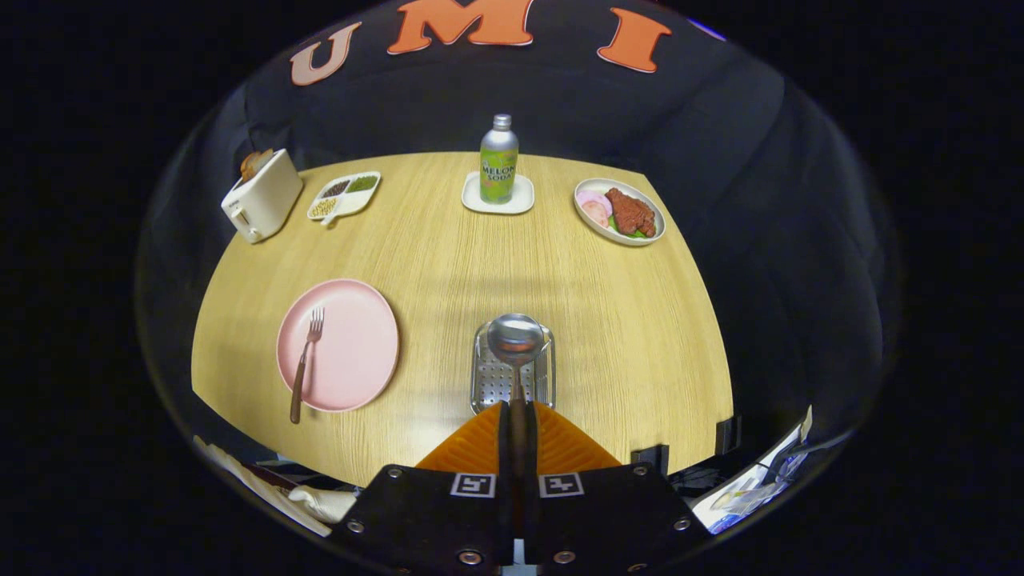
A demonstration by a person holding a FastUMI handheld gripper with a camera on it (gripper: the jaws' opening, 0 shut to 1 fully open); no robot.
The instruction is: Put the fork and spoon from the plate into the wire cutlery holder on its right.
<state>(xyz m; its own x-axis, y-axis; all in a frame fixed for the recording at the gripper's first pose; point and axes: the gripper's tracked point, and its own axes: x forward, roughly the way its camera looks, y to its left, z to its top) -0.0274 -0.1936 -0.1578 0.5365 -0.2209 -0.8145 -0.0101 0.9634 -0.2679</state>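
Observation:
My gripper (517, 416) is shut on the spoon's handle, both fingers pressing on it. The spoon (515, 340) sticks out ahead of the fingers, its shiny bowl held above the wire cutlery holder (492, 384), a perforated metal box just ahead of the fingers. Left of the holder lies the pink plate (352, 356) on the wooden table. The fork (306, 360) rests on the plate's left part, tines pointing away, its brown handle reaching past the plate's near rim.
At the table's far side stand a white toaster (262, 196), a divided snack dish (344, 195), a green soda bottle (498, 160) on a white coaster, and a plate of meat (620, 212). Papers lie below the table's near edge.

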